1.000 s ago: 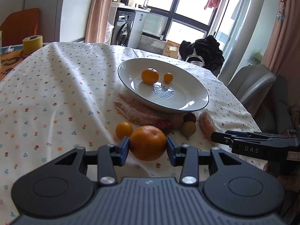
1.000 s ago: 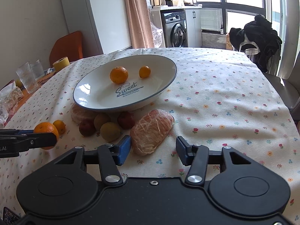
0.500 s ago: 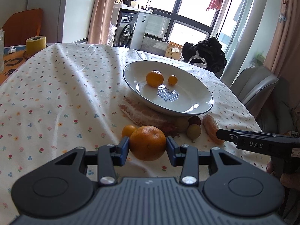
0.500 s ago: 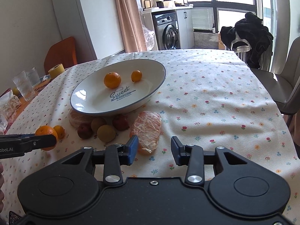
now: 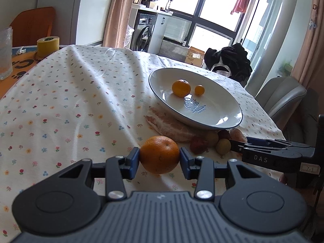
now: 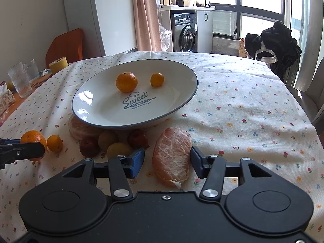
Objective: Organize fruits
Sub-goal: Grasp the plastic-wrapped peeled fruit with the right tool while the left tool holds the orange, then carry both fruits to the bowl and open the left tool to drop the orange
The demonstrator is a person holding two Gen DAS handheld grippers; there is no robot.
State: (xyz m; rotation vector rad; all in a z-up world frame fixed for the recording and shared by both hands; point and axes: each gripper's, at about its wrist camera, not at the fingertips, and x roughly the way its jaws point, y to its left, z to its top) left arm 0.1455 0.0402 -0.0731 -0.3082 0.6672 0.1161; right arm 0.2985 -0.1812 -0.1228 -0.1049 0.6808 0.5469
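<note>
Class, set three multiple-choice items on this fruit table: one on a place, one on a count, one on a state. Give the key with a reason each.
1. Where is the peeled segment?
A. on the plate
B. on the cloth, between the right gripper's fingers
C. beside the glasses

2. How many fruits lie on the plate?
A. two
B. four
C. none

3. What is the left gripper doing?
A. hanging open and empty
B. gripping tape
C. gripping an orange

Key: 1 B, it lies between the blue pads of the right gripper, whose jaws are opening; 2 A, one orange and one smaller fruit; 3 C, both pads press the orange.
</note>
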